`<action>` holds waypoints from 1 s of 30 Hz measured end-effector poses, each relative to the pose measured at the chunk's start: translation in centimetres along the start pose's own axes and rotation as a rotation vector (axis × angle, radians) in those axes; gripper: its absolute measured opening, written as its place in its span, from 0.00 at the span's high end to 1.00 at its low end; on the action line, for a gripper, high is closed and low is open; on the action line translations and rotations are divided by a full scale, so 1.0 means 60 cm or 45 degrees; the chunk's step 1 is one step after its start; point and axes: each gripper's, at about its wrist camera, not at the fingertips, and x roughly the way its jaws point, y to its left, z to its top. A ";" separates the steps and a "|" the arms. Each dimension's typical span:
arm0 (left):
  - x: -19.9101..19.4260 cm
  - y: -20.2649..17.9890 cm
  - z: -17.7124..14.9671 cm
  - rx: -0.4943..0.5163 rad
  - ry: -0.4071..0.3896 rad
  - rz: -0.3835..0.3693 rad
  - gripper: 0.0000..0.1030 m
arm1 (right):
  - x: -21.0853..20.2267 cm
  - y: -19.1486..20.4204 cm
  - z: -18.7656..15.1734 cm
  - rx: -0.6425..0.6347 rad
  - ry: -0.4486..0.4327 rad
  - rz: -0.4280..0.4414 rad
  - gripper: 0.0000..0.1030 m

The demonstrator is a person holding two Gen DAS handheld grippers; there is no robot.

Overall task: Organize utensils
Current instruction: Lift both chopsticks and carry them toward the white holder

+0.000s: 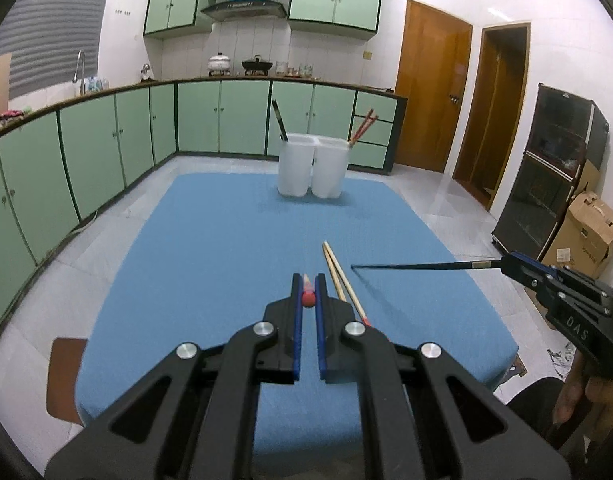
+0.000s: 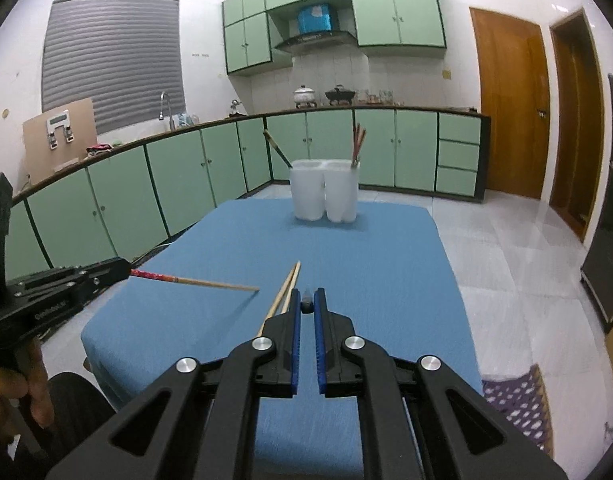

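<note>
My left gripper (image 1: 308,280) is shut on a red-ended wooden chopstick (image 1: 308,298), seen end-on here. From the right wrist view that same chopstick (image 2: 194,281) sticks out sideways from the left gripper (image 2: 124,270), above the blue table (image 2: 386,264). My right gripper (image 2: 307,294) is shut on a black chopstick (image 2: 306,304), which spans level from the right gripper (image 1: 506,264) as a long black chopstick (image 1: 410,267). Two plain wooden chopsticks (image 1: 338,276) (image 2: 284,296) lie on the cloth below. A white twin holder (image 1: 312,170) (image 2: 324,190) stands at the far end with a black chopstick in its left cup and red ones in its right.
A brown chair seat (image 1: 66,376) pokes out at the table's near left corner. A cardboard box (image 1: 590,236) and a black cabinet (image 1: 554,168) stand on the right. A patterned mat (image 2: 518,404) lies on the floor. Green kitchen cabinets (image 1: 90,160) run along the left and back.
</note>
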 end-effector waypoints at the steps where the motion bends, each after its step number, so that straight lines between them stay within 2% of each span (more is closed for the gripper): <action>1: 0.001 0.002 0.010 0.003 -0.004 -0.007 0.95 | 0.003 0.001 0.011 -0.009 0.002 0.007 0.94; 6: 0.013 0.019 0.055 -0.005 0.008 -0.036 0.95 | 0.022 0.003 0.065 -0.040 0.021 0.031 0.94; 15: 0.064 0.039 0.147 0.008 0.090 -0.103 0.95 | 0.102 -0.010 0.184 -0.060 0.180 0.083 0.94; 25: 0.114 0.028 0.200 0.082 0.140 -0.128 0.95 | 0.171 0.014 0.254 -0.156 0.293 0.108 0.94; 30: 0.115 0.030 0.230 0.095 0.107 -0.139 0.95 | 0.170 0.021 0.281 -0.196 0.282 0.107 0.94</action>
